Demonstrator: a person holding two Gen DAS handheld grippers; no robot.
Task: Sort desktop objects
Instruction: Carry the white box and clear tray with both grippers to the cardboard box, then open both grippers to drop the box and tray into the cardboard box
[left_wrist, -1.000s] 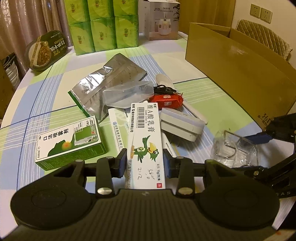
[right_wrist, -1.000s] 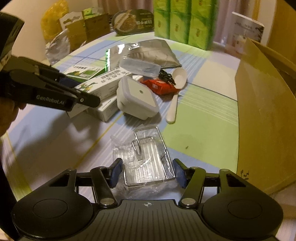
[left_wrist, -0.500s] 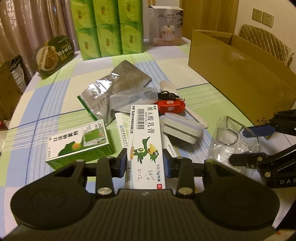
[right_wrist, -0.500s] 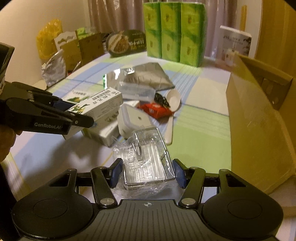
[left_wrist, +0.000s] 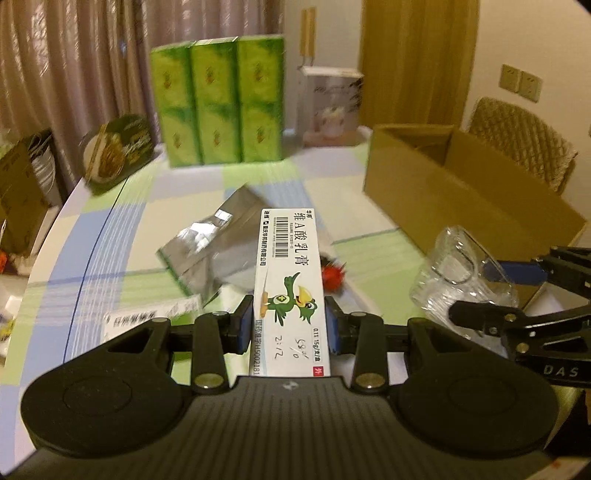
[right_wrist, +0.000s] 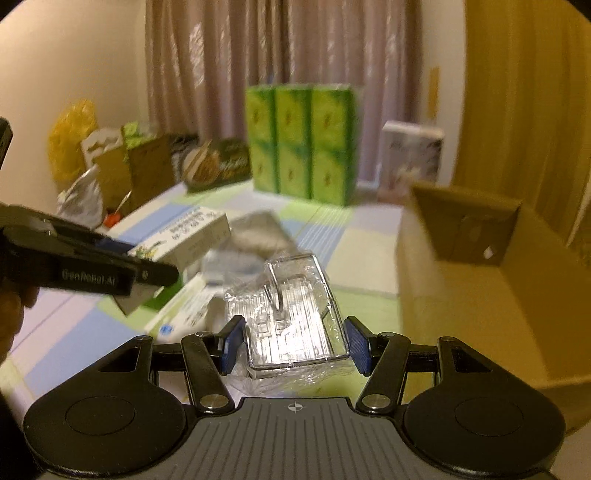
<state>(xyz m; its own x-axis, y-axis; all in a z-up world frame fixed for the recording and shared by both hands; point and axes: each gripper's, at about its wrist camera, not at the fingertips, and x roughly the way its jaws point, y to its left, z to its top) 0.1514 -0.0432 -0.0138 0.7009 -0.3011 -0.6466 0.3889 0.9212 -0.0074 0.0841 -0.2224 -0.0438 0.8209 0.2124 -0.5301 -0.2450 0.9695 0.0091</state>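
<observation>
My left gripper (left_wrist: 289, 324) is shut on a long white ointment box (left_wrist: 288, 273) printed with a green cartoon bird, held above the table. In the right wrist view that box (right_wrist: 184, 236) shows at the left, between the left gripper's black fingers (right_wrist: 110, 271). My right gripper (right_wrist: 293, 345) is shut on a clear plastic pack with a wire hook (right_wrist: 295, 314), also lifted off the table. The same pack (left_wrist: 458, 273) appears at the right of the left wrist view. An open brown cardboard box (left_wrist: 461, 192) stands to the right.
On the checked tablecloth (left_wrist: 110, 236) lie a silver foil pouch (left_wrist: 218, 243), a red packet (left_wrist: 332, 275) and a green-and-white box (left_wrist: 147, 317). Green tissue packs (left_wrist: 218, 99), a white appliance box (left_wrist: 332, 107) and a round noodle bowl (left_wrist: 118, 151) stand at the back. A wicker chair (left_wrist: 524, 140) is behind the carton.
Both grippers have risen off the table with their loads, the ointment box and the clear pack. Both views now tilt up, showing more of the curtain and the carton's inside.
</observation>
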